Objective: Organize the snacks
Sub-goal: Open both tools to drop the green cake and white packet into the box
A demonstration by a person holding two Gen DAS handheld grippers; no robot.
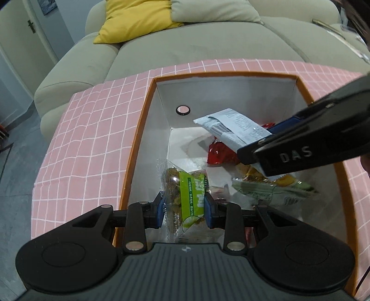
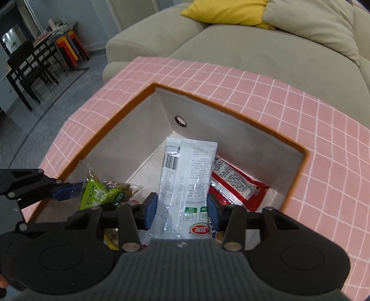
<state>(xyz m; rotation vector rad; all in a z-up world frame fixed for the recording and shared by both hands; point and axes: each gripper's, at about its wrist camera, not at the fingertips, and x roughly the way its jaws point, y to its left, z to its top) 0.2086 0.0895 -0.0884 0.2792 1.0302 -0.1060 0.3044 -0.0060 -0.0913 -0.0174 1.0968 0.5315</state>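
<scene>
An orange-rimmed box (image 1: 143, 120) with white inner walls stands on a pink checked cloth; it also shows in the right wrist view (image 2: 111, 125). My left gripper (image 1: 185, 208) is shut on a clear and green snack packet (image 1: 189, 192) just inside the box's near left side; that packet shows in the right wrist view (image 2: 101, 194). My right gripper (image 2: 182, 208) is shut on a white snack packet (image 2: 187, 176) held over the box's middle; the packet shows in the left wrist view (image 1: 231, 127). A red packet (image 2: 238, 183) and several other snacks (image 1: 272, 187) lie on the box floor.
The pink checked cloth (image 2: 289, 108) surrounds the box. Behind it stands a beige sofa (image 1: 208, 44) with a yellow cushion (image 1: 136, 18). A dark table and stacked stools (image 2: 41, 55) stand far left on the grey floor.
</scene>
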